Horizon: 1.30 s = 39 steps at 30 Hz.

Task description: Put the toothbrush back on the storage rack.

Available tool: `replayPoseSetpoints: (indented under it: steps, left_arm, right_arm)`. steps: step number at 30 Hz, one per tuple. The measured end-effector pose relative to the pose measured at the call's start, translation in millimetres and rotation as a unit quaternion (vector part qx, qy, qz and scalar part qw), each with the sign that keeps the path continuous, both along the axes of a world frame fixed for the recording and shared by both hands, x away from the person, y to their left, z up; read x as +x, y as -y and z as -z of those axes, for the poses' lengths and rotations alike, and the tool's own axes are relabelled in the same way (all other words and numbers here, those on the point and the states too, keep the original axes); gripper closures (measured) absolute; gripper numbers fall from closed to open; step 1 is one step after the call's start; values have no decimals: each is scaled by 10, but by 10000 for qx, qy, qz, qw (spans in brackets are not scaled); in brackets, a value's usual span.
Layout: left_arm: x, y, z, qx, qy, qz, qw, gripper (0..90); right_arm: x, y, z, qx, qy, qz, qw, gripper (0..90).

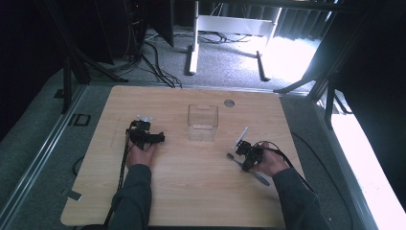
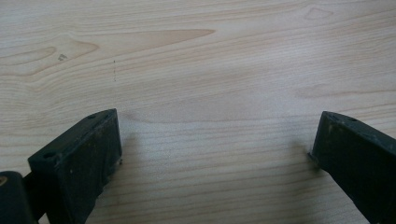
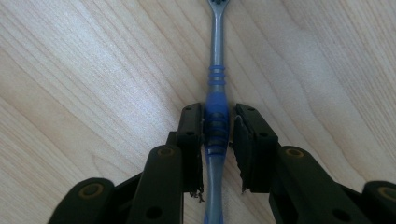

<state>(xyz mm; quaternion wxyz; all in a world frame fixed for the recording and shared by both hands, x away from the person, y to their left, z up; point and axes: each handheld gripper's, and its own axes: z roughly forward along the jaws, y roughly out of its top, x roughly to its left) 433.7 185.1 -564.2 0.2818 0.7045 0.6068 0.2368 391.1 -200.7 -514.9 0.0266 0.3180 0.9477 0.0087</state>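
Toothbrush (image 3: 215,100) lies flat on table (image 1: 191,191), handle clamped btwn right tool (image 3: 217,128) jaws; left tool (image 2: 215,140) spread apart.

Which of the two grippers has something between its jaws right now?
The right gripper: its jaws close on a blue toothbrush lying on the table. The left gripper stands wide open over bare wood.

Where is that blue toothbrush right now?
The blue toothbrush lies flat on the wooden table, on its right side, its handle between the jaws of the right hand-held gripper, near the clear plastic box.
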Motion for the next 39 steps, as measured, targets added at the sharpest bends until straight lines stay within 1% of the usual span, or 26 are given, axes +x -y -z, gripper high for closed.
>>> replayPoseSetpoints:
  steps: [10, 16, 26, 30, 35, 39]
  left_arm:
    - [0, 0, 0, 2, -1, 2, 10000, 15]
    - [0, 0, 0, 1, 0, 0, 10000, 15]
    - [1, 0, 0, 1, -1, 0, 10000, 15]
    - [1, 0, 0, 1, -1, 1, 10000, 15]
    - [1, 0, 0, 0, -1, -1, 10000, 15]
    - [1, 0, 0, 1, -1, 1, 10000, 15]
  right_arm:
    - [1, -6, 12, -23, -18, -46, 10000, 770]
    - [1, -3, 11, -38, -4, -65, 10000, 776]
    - [-8, 19, -50, 90, 92, -40, 9999, 778]
    - [-15, 26, -71, 137, 96, -36, 9999, 778]
    - [-19, 42, -118, 304, 172, 24, 9994, 778]
    - [-30, 49, -157, 386, 224, 60, 9990, 779]
